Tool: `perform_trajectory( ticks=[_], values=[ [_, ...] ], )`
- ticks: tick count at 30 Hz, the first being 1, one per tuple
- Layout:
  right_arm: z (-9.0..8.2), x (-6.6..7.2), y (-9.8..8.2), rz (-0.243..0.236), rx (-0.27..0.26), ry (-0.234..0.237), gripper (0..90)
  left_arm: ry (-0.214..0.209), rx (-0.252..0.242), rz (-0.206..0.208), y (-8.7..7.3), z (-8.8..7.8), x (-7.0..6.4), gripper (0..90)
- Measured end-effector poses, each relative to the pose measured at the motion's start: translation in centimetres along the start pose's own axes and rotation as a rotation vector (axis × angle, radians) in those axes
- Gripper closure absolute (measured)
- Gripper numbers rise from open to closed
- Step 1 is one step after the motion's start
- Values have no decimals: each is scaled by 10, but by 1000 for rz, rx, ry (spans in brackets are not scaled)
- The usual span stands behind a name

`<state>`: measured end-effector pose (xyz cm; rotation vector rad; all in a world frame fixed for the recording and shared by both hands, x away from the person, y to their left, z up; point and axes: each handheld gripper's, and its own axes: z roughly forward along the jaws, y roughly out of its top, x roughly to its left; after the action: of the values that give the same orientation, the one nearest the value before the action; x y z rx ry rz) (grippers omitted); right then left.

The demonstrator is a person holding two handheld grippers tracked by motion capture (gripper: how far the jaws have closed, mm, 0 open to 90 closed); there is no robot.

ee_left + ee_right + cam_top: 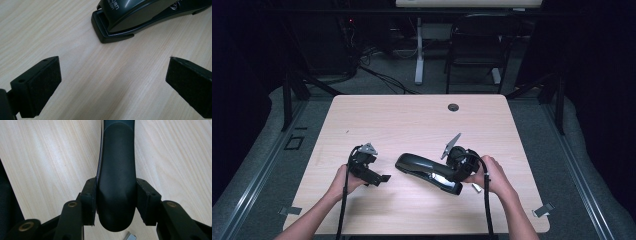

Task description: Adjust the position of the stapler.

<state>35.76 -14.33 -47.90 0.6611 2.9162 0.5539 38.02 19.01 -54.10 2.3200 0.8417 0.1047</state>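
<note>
High view shows the wooden table with the black stapler lying just right of centre near your edge. Your right gripper already has its rear end: in the right gripper view both pads press its sides, so the grasp looks made. Your left gripper waits spread wide, holding nothing, short of the stapler's nose; whatever needs that hand is yet to do.

Left tool gaping; stapler ahead on table.
</note>
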Motion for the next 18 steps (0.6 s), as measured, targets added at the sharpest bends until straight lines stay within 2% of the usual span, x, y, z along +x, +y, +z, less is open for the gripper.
perform_trajectory(
  ticks=[4, 6, 10, 11, 12, 13, 14, 16, 18],
  values=[
    [0, 0, 0, -21, 5, -2, 555, -2, -7, 8, 1, 1, 0, 1],
    [1, -1, 1, -23, 10, -4, 555, -1, -26, 44, 6, 3, 2, 2],
    [1, 0, 1, -2, 1, -4, 555, -38, -48, 114, 18, 12, 7, 17],
    [1, 0, 1, -2, 1, -4, 555, -38, -48, 114, 18, 12, 7, 19],
    [1, 0, 0, 1, -6, -3, 555, -34, -58, 131, 21, 14, 8, 19],
    [1, 0, -1, 3, -11, -5, 555, -50, -71, 156, 26, 19, 12, 32],
    [1, 0, -1, 3, -11, -5, 555, -50, -71, 156, 26, 19, 12, 36],
    [1, 0, -2, 4, -13, -4, 555, -83, -87, 186, 34, 24, 17, 32],
    [1, 0, -2, 5, -14, -3, 555, -97, -87, 199, 36, 25, 18, 34]
  ],
)
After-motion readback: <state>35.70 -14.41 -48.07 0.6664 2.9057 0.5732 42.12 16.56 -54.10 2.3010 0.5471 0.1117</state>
